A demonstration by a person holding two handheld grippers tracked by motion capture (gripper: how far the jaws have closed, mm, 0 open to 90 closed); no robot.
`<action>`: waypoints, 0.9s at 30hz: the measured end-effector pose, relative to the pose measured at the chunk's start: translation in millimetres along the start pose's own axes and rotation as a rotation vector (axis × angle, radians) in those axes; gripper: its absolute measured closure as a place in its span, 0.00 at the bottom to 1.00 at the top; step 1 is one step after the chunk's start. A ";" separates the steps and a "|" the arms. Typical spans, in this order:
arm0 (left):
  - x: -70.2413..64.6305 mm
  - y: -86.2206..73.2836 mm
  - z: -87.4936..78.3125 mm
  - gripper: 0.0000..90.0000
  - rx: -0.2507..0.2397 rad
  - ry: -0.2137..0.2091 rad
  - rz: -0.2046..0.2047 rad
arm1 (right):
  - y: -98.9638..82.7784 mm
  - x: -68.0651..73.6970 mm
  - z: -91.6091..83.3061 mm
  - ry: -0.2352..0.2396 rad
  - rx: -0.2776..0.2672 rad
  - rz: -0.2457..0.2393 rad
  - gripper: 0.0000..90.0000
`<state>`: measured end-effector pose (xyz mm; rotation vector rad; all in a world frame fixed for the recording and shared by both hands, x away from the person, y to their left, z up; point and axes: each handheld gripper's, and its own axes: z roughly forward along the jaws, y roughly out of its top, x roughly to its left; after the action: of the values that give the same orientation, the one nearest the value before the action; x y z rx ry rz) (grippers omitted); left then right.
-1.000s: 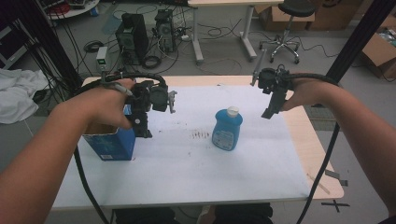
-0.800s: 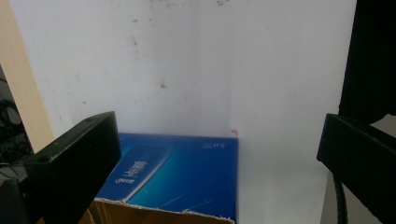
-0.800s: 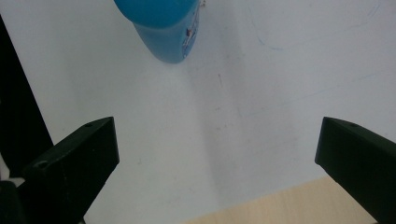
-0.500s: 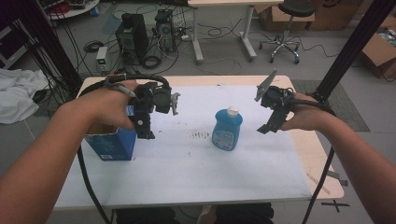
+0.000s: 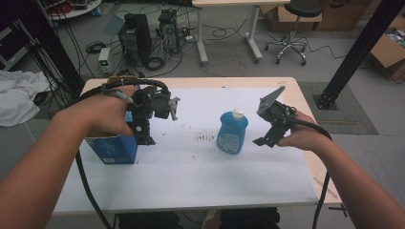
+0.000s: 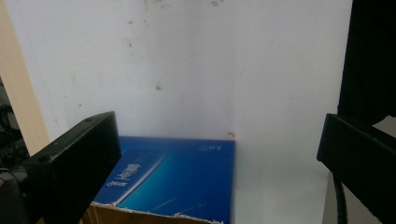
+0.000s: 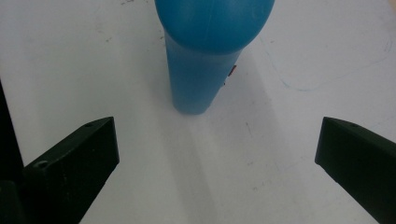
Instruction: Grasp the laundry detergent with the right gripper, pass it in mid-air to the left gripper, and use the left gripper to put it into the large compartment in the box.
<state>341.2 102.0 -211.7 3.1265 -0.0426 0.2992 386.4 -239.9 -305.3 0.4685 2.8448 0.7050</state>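
Note:
A blue carton (image 5: 111, 149) with an open top stands at the left of the white table (image 5: 191, 181). My left gripper (image 5: 144, 139) hangs over its right edge, pointing down, jaws wide open and holding nothing. In the left gripper view the carton (image 6: 180, 179) lies below, between the open jaws (image 6: 219, 137). A blue bottle (image 5: 232, 134) with a white cap stands upright at mid-table. My right gripper (image 5: 262, 141) sits just right of it, low and open. In the right gripper view the bottle (image 7: 208, 56) stands ahead of the open jaws (image 7: 217, 140), apart from them.
Dark smudges (image 5: 205, 138) mark the table between carton and bottle. Behind the table on the floor are computer cases (image 5: 136, 36), cables and an office chair (image 5: 291, 28). A black post (image 5: 363, 43) rises at the right, and white cloth (image 5: 16, 95) lies at the left.
My right gripper has come down and toward me, ending low beside the bottle's right side. The left gripper has stayed over the carton.

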 end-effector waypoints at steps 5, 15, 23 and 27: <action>-1.6 -2.2 0.6 0.00 -0.001 -0.002 -0.004 | -6.6 2.0 13.3 -0.010 -0.059 0.028 0.00; -1.5 -3.2 2.7 0.00 -0.006 -0.002 -0.001 | -17.3 3.9 43.5 -0.016 -0.133 0.074 0.00; -1.3 -2.3 2.3 0.00 -0.006 -0.002 0.002 | -24.7 5.9 57.4 -0.013 -0.203 0.105 0.00; -1.5 -2.2 2.0 0.00 -0.011 0.000 -0.001 | -29.3 8.0 62.6 -0.019 -0.272 0.131 0.00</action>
<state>340.2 104.3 -214.0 3.1154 -0.0422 0.2984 386.4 -235.2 -374.8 0.6152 2.6615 1.0860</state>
